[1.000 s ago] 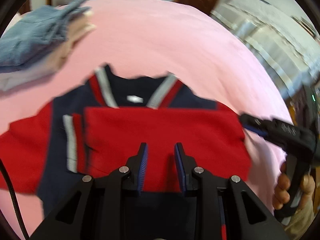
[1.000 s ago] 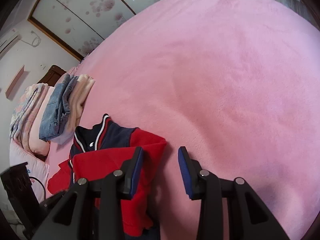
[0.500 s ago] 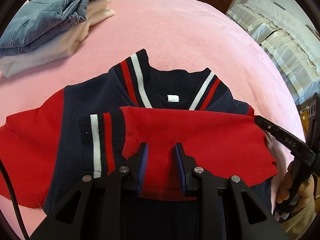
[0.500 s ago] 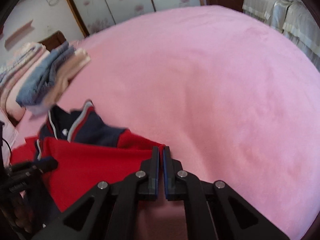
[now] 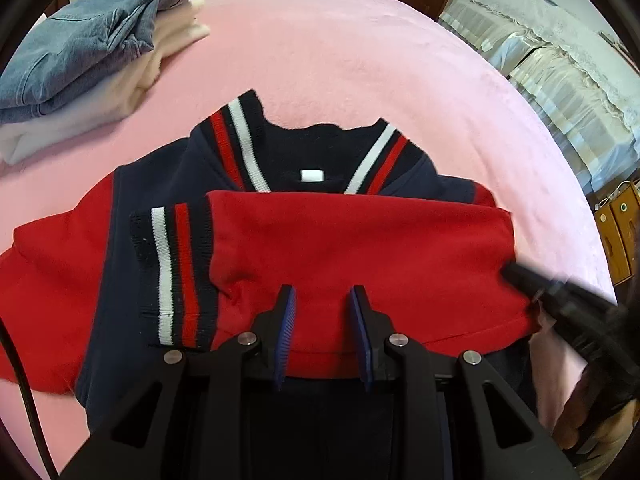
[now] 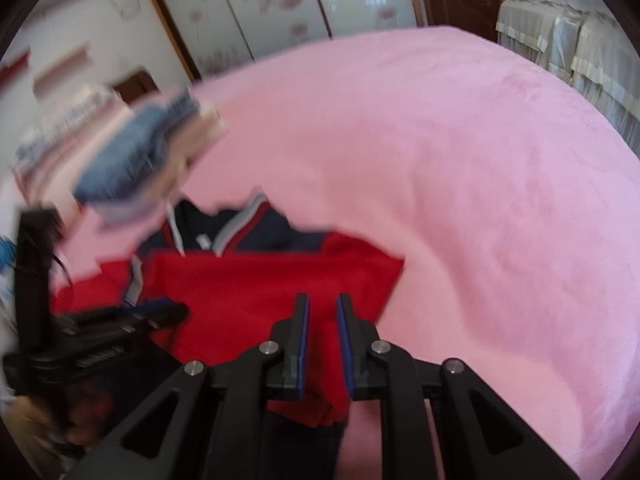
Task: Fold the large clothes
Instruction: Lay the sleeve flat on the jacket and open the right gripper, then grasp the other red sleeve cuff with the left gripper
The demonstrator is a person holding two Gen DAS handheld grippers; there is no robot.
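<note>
A navy jacket with red sleeves and a striped collar [image 5: 312,152] lies flat on the pink bed [image 5: 360,60]. One red sleeve [image 5: 360,248] is folded across its chest, with the striped cuff [image 5: 172,272] at the left. My left gripper [image 5: 324,312] is at that sleeve's near edge, narrowly parted, and grips the cloth between its pads. My right gripper [image 6: 323,316] is over the sleeve's shoulder end. Its jaws are opening, a small gap shows, and red cloth [image 6: 260,280] is seen between them. In the left wrist view the right gripper [image 5: 520,276] touches the sleeve's right edge.
Folded clothes, denim on top, are piled [image 5: 92,56] at the bed's far left, blurred in the right wrist view [image 6: 132,160]. Covered furniture [image 5: 560,80] stands beyond the bed's right side, and wardrobe doors [image 6: 280,12] behind it. A hand [image 5: 580,420] holds the right gripper.
The right gripper went from wide open beside the sleeve to shut at its folded corner, then slid over the red sleeve with its jaws parted a little. The left gripper has hardly moved.
</note>
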